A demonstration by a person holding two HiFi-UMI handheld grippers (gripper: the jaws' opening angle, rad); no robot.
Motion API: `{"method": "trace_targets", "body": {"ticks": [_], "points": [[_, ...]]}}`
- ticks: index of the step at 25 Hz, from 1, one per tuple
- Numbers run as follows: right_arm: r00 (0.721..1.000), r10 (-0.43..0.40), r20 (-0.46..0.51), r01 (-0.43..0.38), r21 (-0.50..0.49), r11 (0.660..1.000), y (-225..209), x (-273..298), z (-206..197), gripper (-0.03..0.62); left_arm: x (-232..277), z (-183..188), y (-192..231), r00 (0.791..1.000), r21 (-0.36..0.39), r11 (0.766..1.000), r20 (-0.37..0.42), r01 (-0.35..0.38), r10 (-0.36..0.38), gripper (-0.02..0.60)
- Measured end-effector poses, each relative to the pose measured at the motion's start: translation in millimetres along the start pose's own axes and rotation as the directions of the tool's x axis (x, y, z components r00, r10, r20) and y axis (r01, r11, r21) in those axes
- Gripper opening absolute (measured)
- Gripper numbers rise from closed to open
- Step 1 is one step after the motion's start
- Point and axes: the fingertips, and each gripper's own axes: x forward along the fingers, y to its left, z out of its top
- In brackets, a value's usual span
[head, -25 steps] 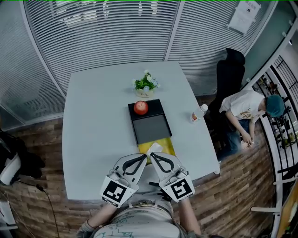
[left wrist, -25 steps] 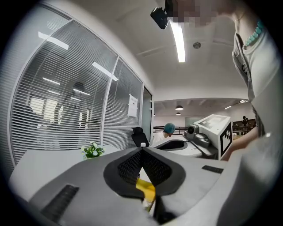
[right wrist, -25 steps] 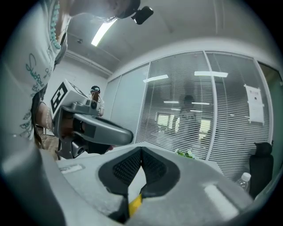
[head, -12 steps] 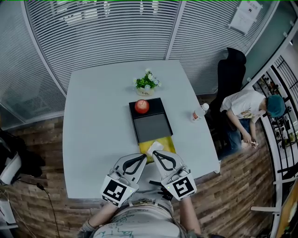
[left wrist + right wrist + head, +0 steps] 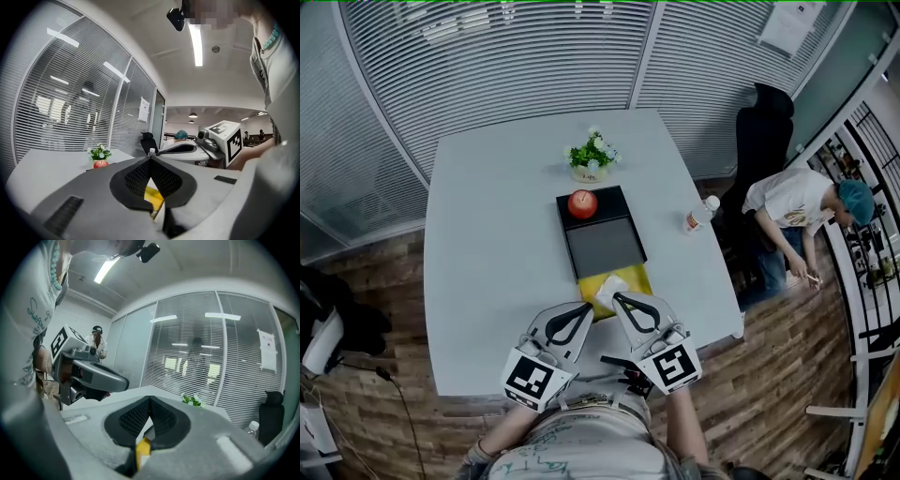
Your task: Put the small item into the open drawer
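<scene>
A black drawer box (image 5: 602,246) lies mid-table with a red apple (image 5: 582,202) on its far end. Its yellow drawer (image 5: 633,279) stands pulled out toward me. A small white crumpled item (image 5: 607,290) lies at the drawer's front left. My right gripper (image 5: 617,297) is shut, its tips right at that item; whether they pinch it I cannot tell. In the right gripper view the jaws (image 5: 150,401) meet over yellow. My left gripper (image 5: 588,307) is shut beside it, just left of the drawer, with nothing between its jaws (image 5: 150,160).
A potted plant (image 5: 592,156) stands behind the box and a water bottle (image 5: 700,216) near the table's right edge. A person (image 5: 797,202) bends beside a black chair (image 5: 764,141) to the right. The pale table (image 5: 487,234) ends just under my grippers.
Nothing on the table has moved. Both grippers stay shut at the drawer's front; only the head view has shifted a little.
</scene>
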Motion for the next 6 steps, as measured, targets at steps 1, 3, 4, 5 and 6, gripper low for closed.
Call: {"method": "trace_targets", "body": {"ticks": [1,3,4,5,6], "points": [[1.000,0.000,-0.005,0.000,0.000,1.000,-0.2,0.3,-0.9,0.002,-0.4,0.0,-0.1,1.000,-0.005,1.000,-0.002,0.001,-0.001,-0.003],[1.000,-0.002,-0.011,0.002,0.001,1.000,-1.5,0.4,-2.3,0.002,-0.5,-0.1,-0.2,1.000,-0.010,1.000,-0.006,0.004,-0.004,-0.003],[1.000,-0.003,-0.015,0.003,0.000,1.000,-2.4,0.2,-3.0,0.002,-0.3,-0.3,-0.4,1.000,-0.012,1.000,-0.008,0.005,-0.005,-0.003],[1.000,-0.004,-0.019,0.004,-0.001,1.000,-3.3,-0.2,-3.8,0.002,0.0,-0.5,-0.7,1.000,-0.013,1.000,-0.010,0.006,-0.006,-0.003],[1.000,-0.004,-0.023,0.004,-0.002,1.000,-4.1,-0.5,-4.6,0.002,0.4,-0.7,-1.0,1.000,-0.014,1.000,-0.011,0.007,-0.007,-0.003]]}}
